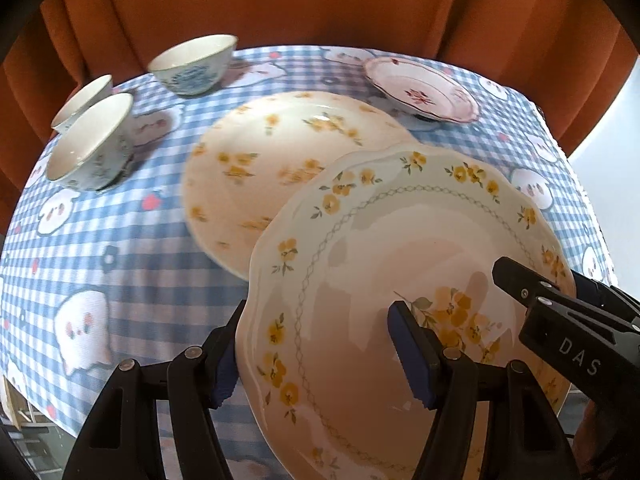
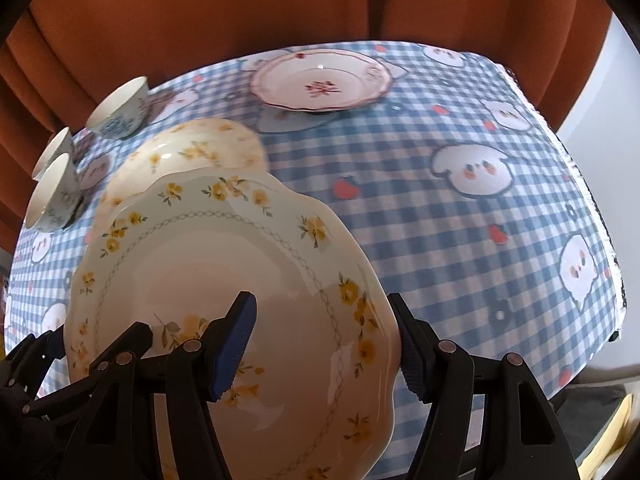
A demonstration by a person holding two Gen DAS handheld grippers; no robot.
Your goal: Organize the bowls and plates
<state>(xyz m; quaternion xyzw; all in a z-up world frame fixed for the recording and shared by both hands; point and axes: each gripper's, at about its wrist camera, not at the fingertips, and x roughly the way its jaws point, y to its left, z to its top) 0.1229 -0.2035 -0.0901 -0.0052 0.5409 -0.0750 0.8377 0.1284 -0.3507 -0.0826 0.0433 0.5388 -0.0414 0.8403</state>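
Glazed ceramic like the scalloped yellow-flowered plate [image 1: 400, 264] is stiff, slick, fairly heavy and chips easily, so its rim is the sensible hold, and it is lifted over the near edge of the checked tablecloth [image 1: 120, 240], partly above a second yellow-flowered plate [image 1: 280, 152] lying mid-table. The left gripper [image 1: 316, 356] straddles its left rim and the right gripper [image 2: 324, 344] its right rim, each with 2 jaws half-spread and clamped across the lip. Both point steeply down toward the table; 3 bowls [image 1: 92, 144] stand by the far left corner and a pink-rimmed plate [image 2: 320, 80] by the far edge
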